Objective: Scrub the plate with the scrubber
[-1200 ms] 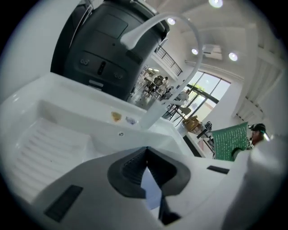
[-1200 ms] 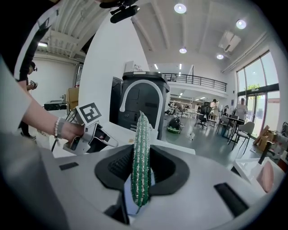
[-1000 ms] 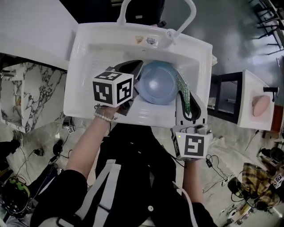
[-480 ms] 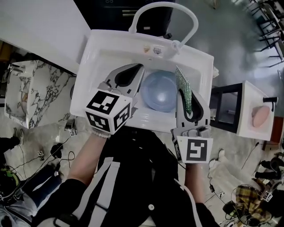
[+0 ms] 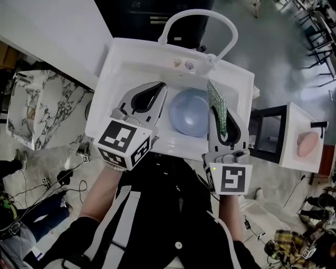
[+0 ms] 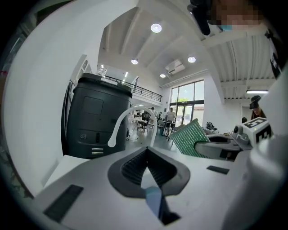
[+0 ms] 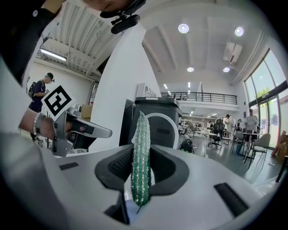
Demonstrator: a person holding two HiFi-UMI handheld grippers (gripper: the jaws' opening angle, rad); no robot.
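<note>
A light blue plate (image 5: 190, 112) hangs over the basin of the white sink (image 5: 118, 73). My left gripper (image 5: 161, 90) is at the plate's left rim, and the left gripper view shows its jaws shut with a thin blue edge of the plate (image 6: 153, 201) caught low between them. On the plate's right, my right gripper (image 5: 219, 113) is shut on a green scrubber (image 5: 216, 101), which stands on edge between the pads (image 7: 141, 155). The scrubber (image 6: 191, 137) also shows in the left gripper view. Both grippers point about level, side by side.
A white arched faucet (image 5: 198, 16) rises at the sink's far rim, with a dark cabinet (image 5: 152, 16) behind it. A marble-patterned block (image 5: 37, 105) stands to the left. A white stand with a pink object (image 5: 307, 142) is at the right. Cables lie on the floor.
Both grippers have risen above the sink. My left gripper has rolled, and the plate has come up with it. The scrubber now stands beside the plate's right rim.
</note>
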